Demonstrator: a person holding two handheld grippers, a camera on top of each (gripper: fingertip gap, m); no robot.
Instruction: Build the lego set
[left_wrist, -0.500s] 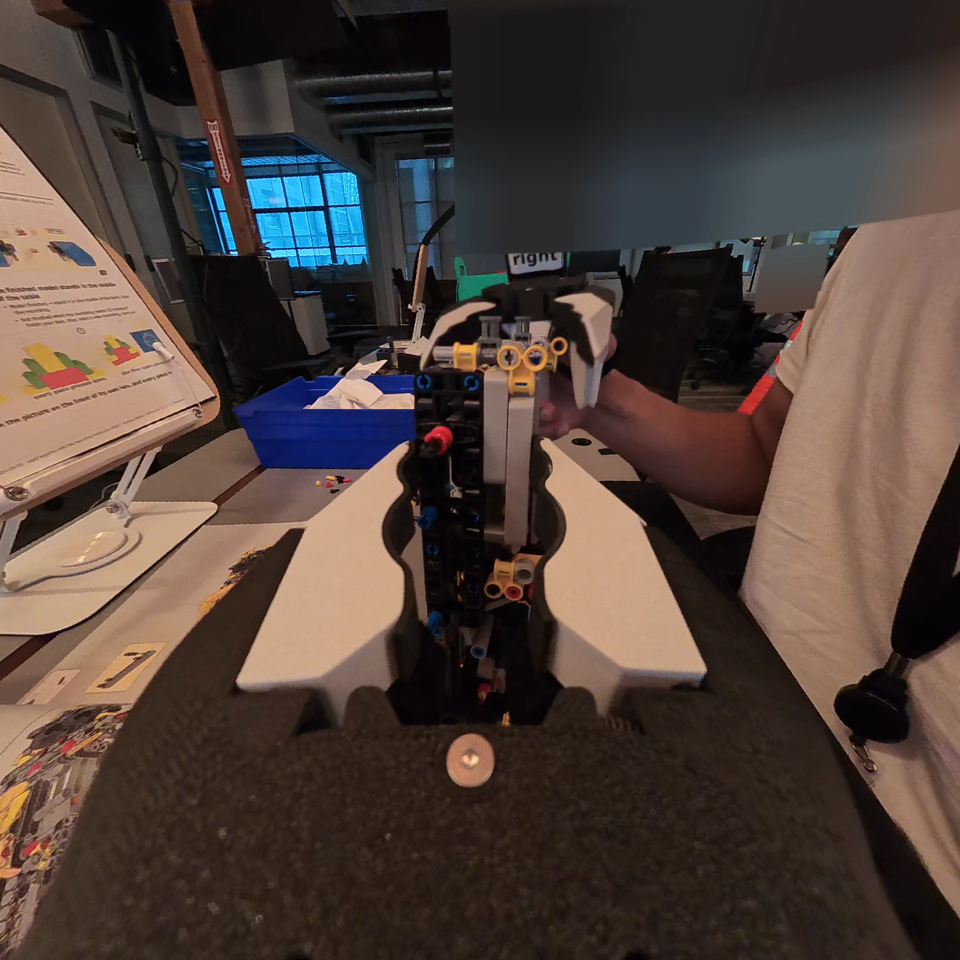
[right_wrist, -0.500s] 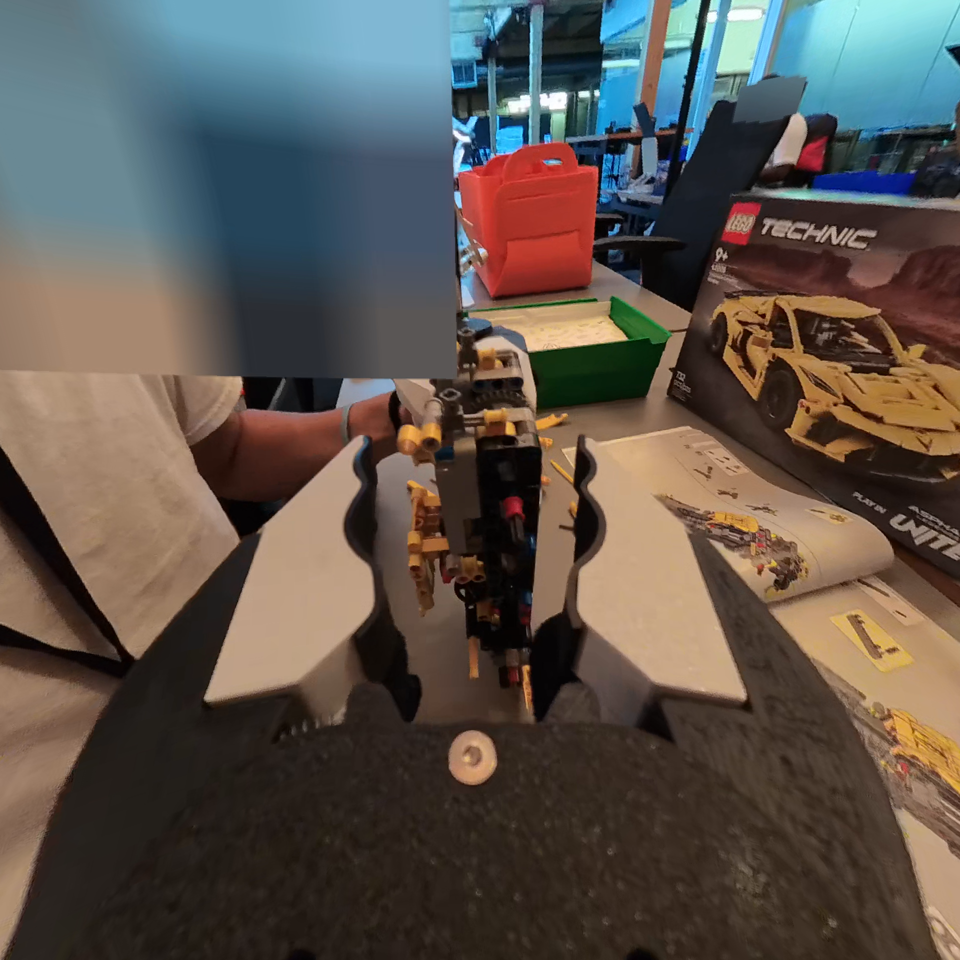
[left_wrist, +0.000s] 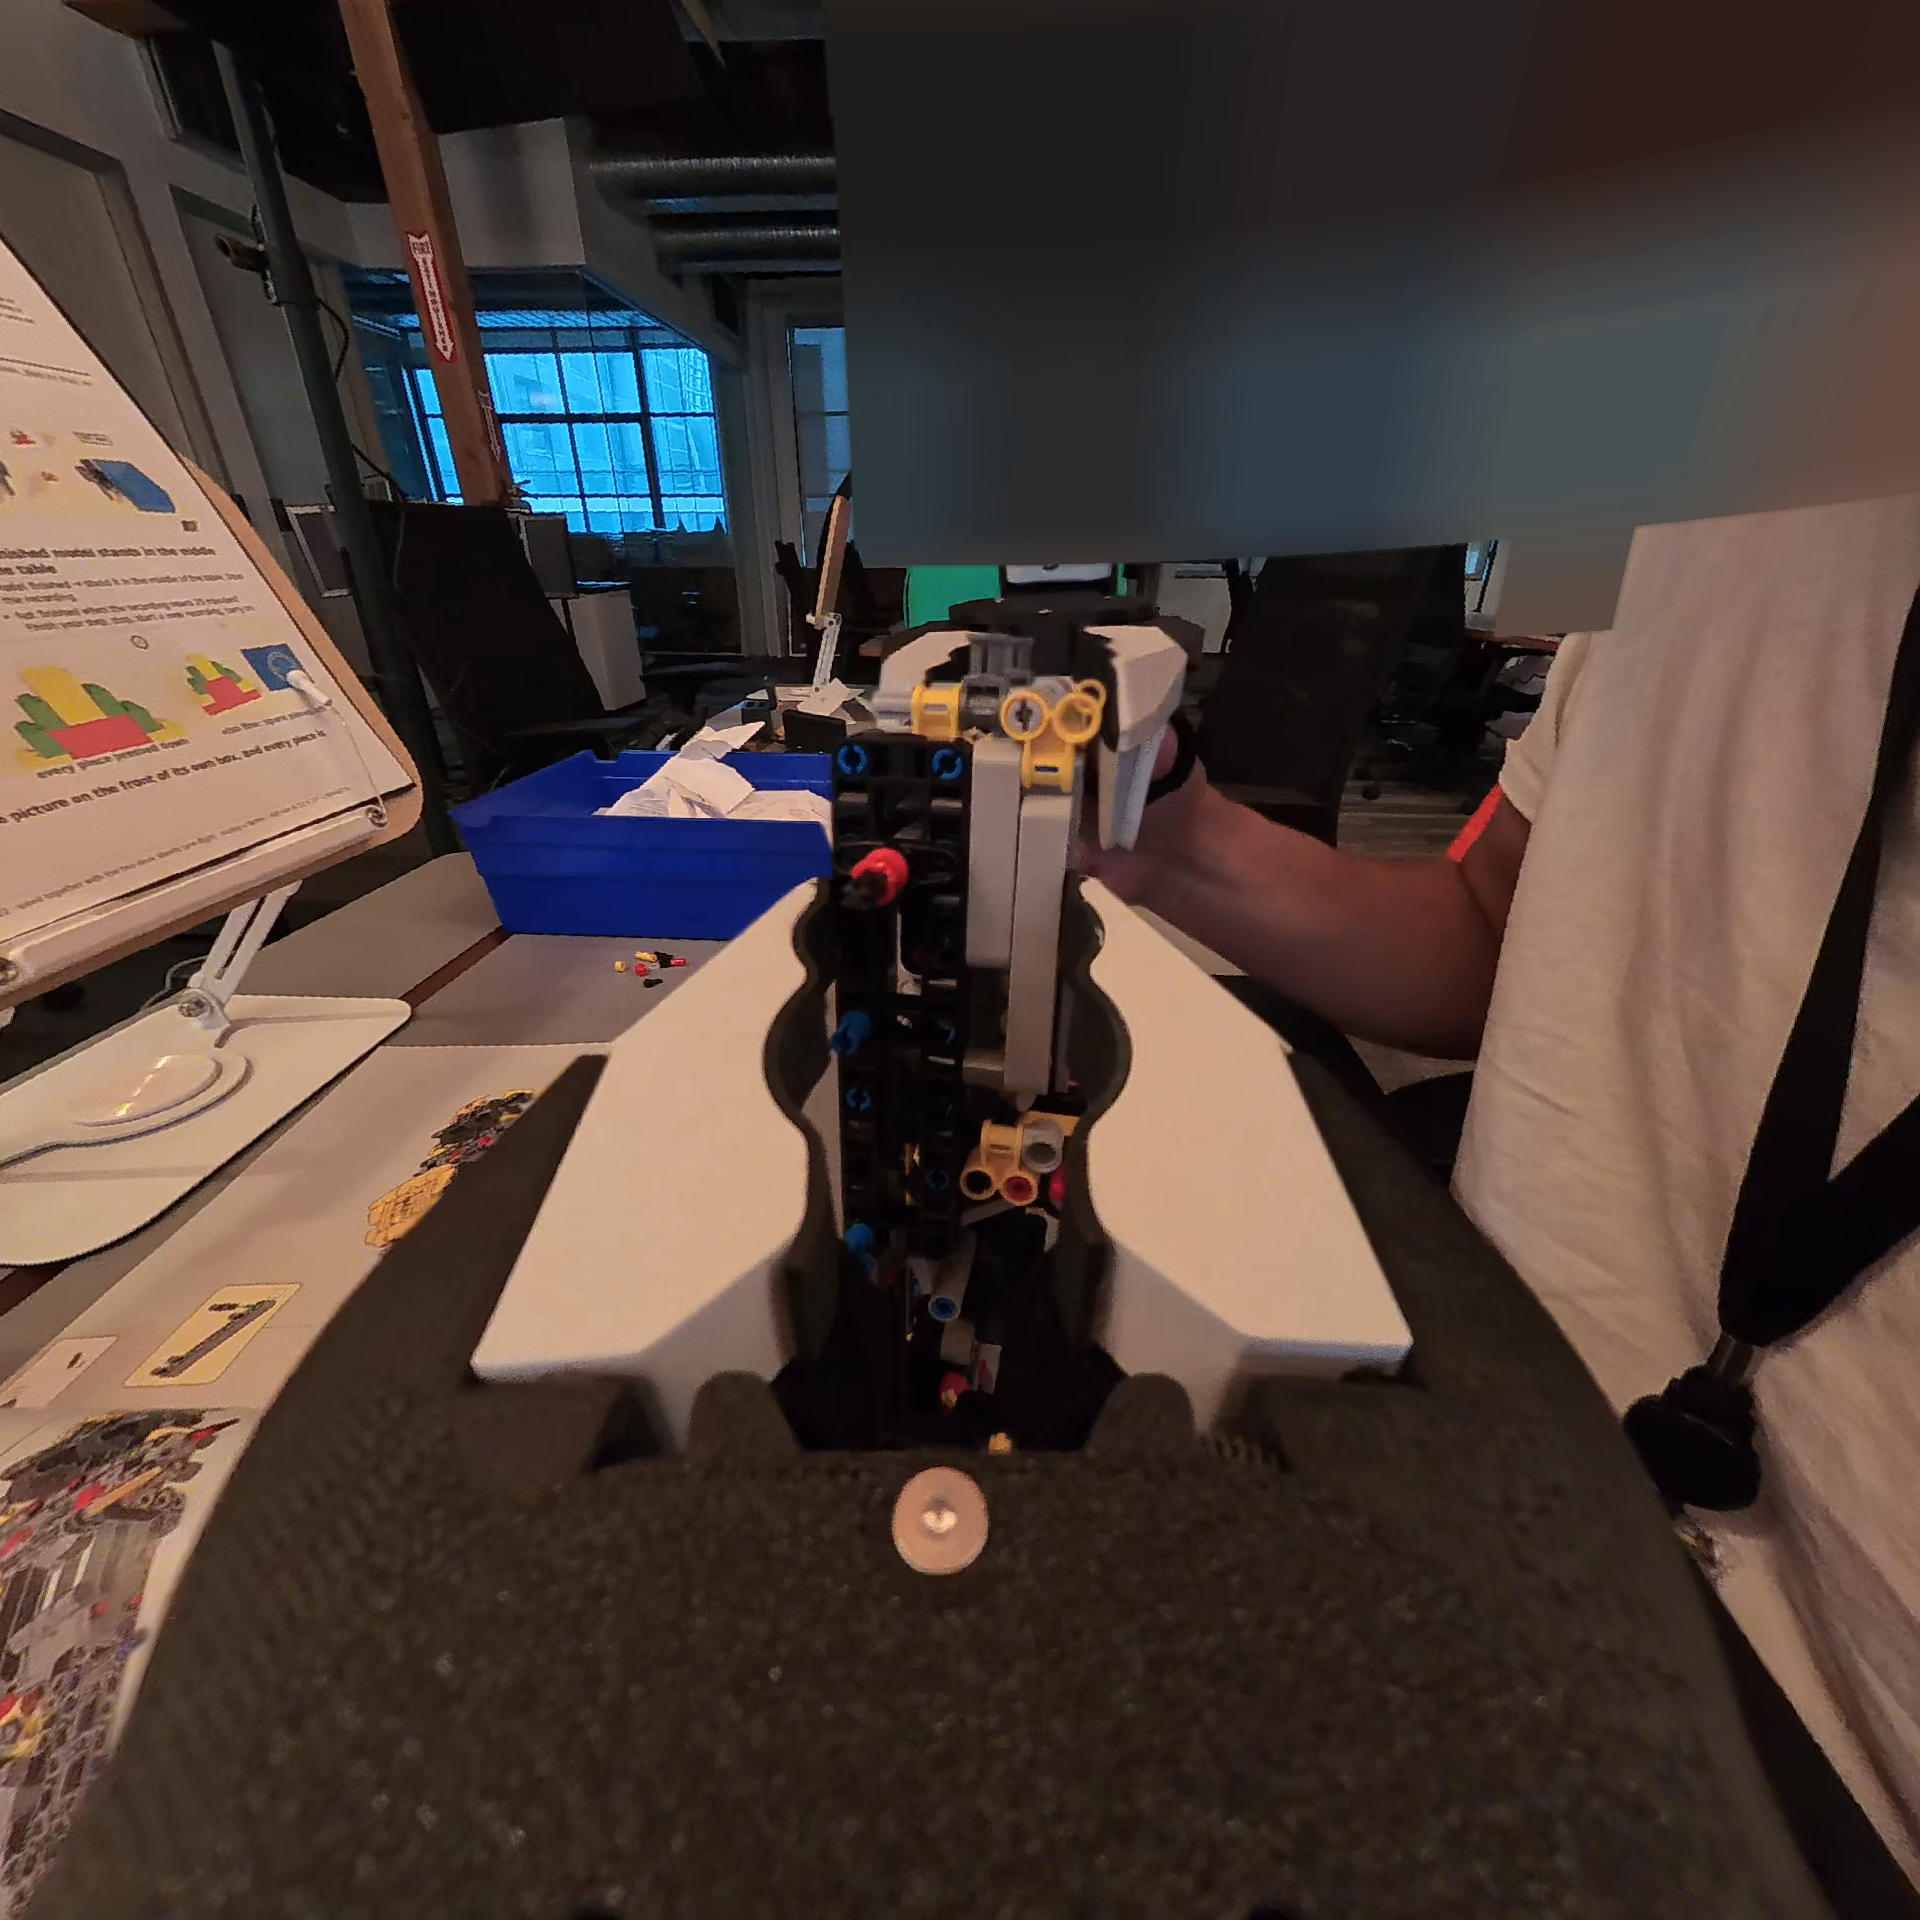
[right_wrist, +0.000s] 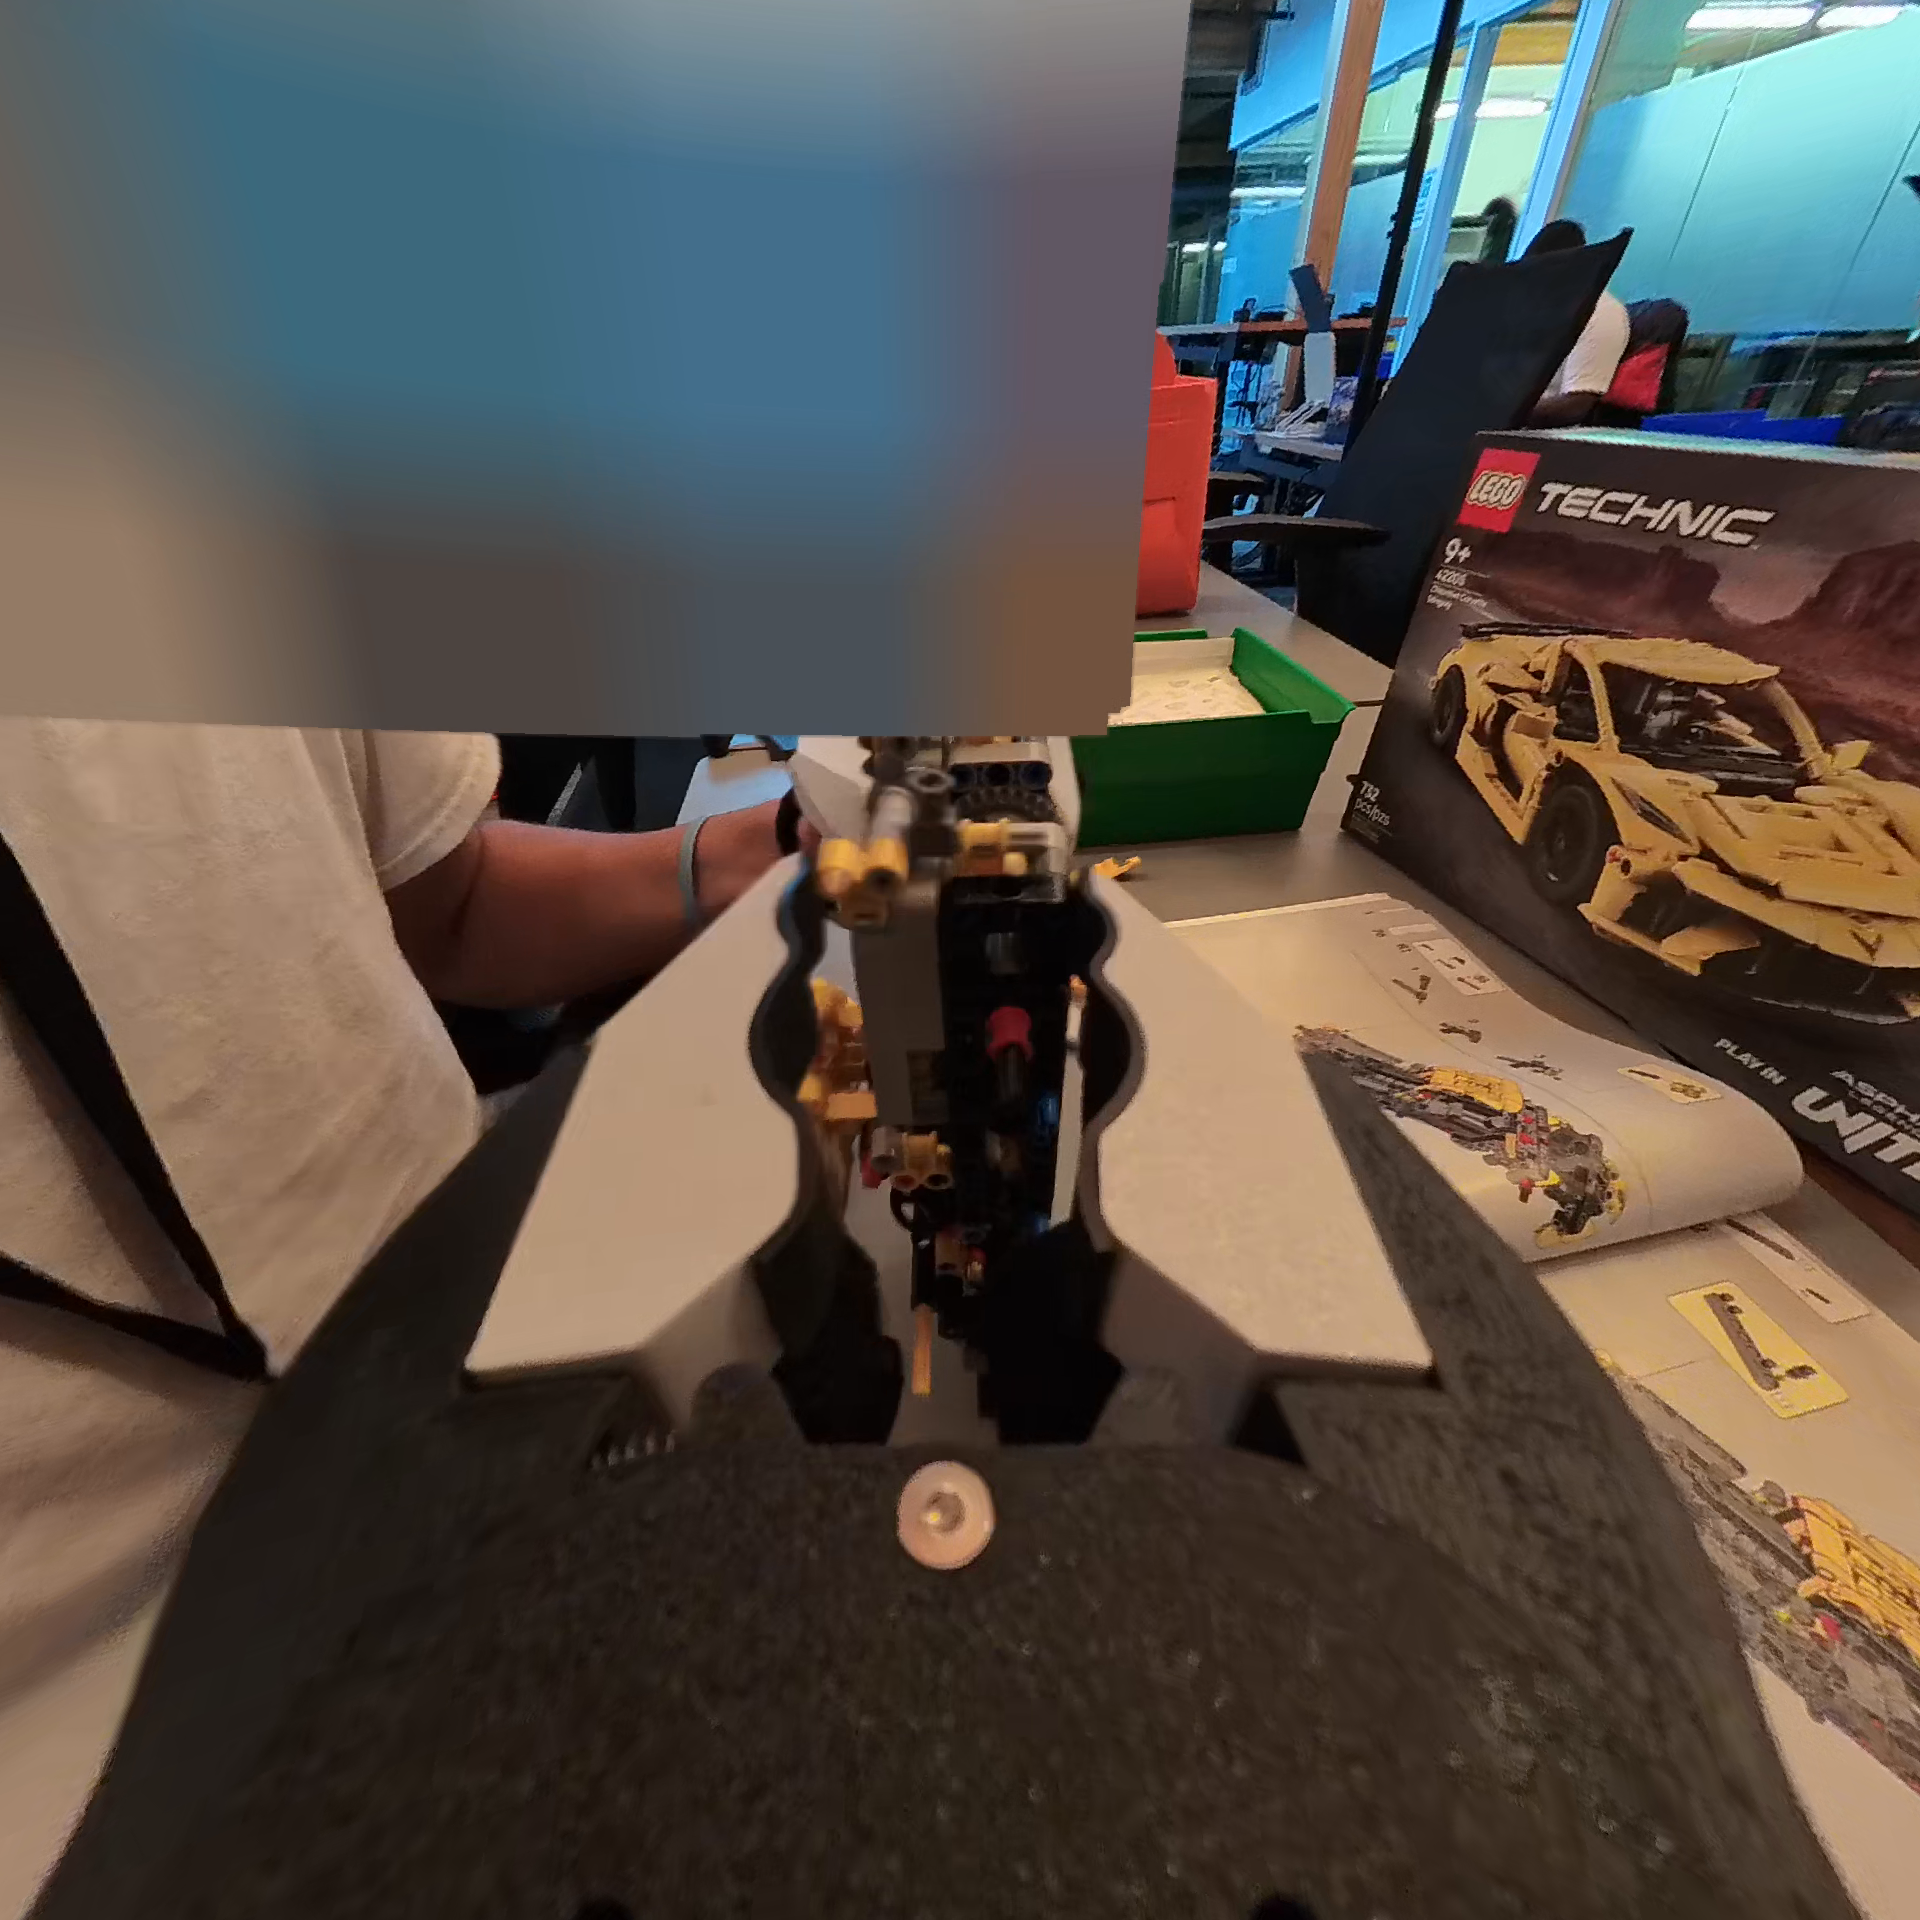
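A long lego assembly (left_wrist: 940, 935) of black beams, grey panels and yellow connectors is held upright between my two grippers. My left gripper (left_wrist: 951, 904) is shut on its lower half. My right gripper shows at the far end in the left wrist view (left_wrist: 1039, 696), its white fingers straddling the yellow-connector end. In the right wrist view the same assembly (right_wrist: 966, 1018) fills the gap of my right gripper (right_wrist: 945, 883). The right pad touches it and the left fingertip meets a yellow pin. Some yellow parts (right_wrist: 836, 1060) show behind it.
A blue bin (left_wrist: 644, 862), a few loose pieces (left_wrist: 649, 966) and an instruction stand (left_wrist: 156, 727) are to the left. A lego box (right_wrist: 1662, 779), green bin (right_wrist: 1205, 790) and open booklet (right_wrist: 1507, 1091) are on the right. A person in a white shirt (right_wrist: 208, 1039) is close by. Tip to tip, the grippers are about 4 cm apart.
My right gripper has moved forward along the assembly and its jaws have narrowed around it. The left gripper still holds the assembly, almost unmoved.
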